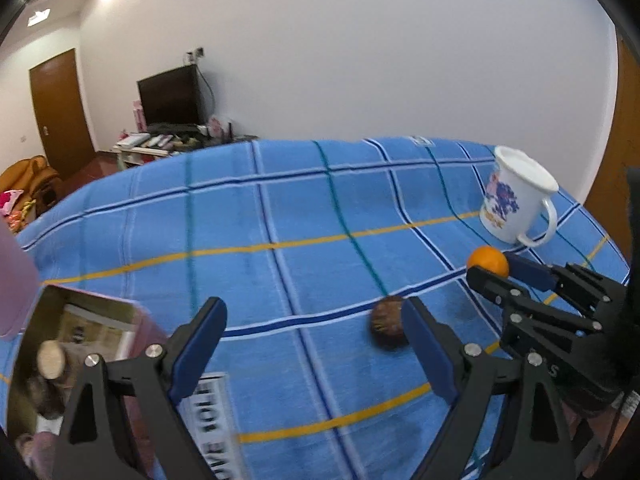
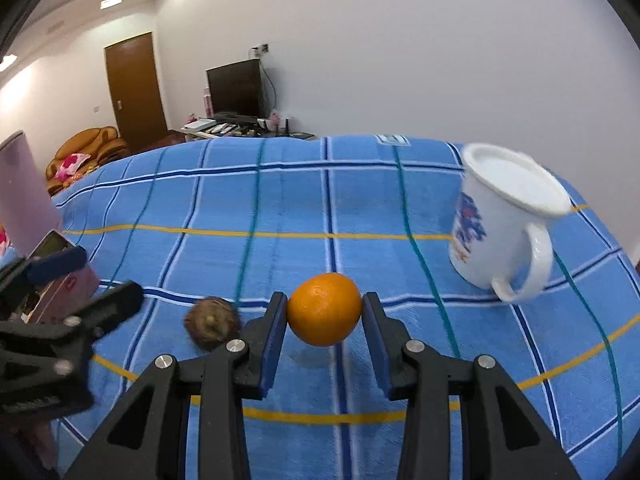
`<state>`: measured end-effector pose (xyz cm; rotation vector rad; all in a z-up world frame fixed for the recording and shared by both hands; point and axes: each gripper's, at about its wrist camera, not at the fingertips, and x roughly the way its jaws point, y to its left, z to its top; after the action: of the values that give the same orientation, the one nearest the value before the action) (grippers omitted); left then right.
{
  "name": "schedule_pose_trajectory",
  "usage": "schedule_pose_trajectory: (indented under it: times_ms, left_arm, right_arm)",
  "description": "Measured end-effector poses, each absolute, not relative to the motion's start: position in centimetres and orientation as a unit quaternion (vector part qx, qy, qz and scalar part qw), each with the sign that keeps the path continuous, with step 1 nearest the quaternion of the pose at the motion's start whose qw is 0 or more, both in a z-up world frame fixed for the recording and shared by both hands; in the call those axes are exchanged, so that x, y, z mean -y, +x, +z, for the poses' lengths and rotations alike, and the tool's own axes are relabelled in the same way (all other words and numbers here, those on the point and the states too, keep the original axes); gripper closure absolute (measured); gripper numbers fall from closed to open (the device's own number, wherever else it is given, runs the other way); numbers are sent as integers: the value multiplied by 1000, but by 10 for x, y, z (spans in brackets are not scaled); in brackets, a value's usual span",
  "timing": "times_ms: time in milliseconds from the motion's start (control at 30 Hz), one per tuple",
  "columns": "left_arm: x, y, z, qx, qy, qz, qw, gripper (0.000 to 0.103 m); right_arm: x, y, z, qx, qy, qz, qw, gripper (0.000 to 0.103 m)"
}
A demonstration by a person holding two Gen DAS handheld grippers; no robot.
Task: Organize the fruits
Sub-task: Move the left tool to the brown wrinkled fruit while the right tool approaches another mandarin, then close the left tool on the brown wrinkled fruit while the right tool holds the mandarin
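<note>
My right gripper point(image 2: 325, 308) is shut on an orange point(image 2: 325, 309) and holds it just above the blue plaid cloth point(image 2: 360, 208); in the left wrist view the orange point(image 1: 488, 262) sits at that gripper's tips point(image 1: 490, 268). A brown kiwi-like fruit point(image 2: 213, 323) lies on the cloth left of the orange. My left gripper point(image 1: 314, 316) is open and empty, and the brown fruit point(image 1: 387, 328) lies just beyond its right finger. A pink open box point(image 1: 60, 352) holding items sits at the left.
A white mug point(image 2: 500, 224) with a blue print stands at the right of the cloth, also in the left wrist view point(image 1: 514, 196). A pink box lid point(image 2: 24, 196) rises at the left. A TV stand point(image 2: 240, 126) and a door lie beyond.
</note>
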<state>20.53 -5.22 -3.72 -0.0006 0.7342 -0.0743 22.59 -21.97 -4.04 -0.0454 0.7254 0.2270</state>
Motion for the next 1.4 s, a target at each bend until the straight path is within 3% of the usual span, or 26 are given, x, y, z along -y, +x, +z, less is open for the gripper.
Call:
schedule_pose_trajectory:
  times_ms: [133,400,767,867,1400]
  left_arm:
    - [74,214,-49,-372,13,-55,926,14]
    - [89,229,-66,-405,14,-92,910,43]
    - [96,236,-73,-424,13,-122,897,44]
    - [93,237,-74,-428,3,-129,895,61]
    - [60,218,-65,-392,-31,-86,915,62]
  right_arm:
    - [229,221,-46,-359,-16,98,928,63]
    - [233,219,-50,-361,-9,106,926,63]
    - [237,222,-49,-362,7,94,928,63]
    - [238,221,-49,-361,9,92,928,63]
    - [221,206,-42,-329,2,149,933,63]
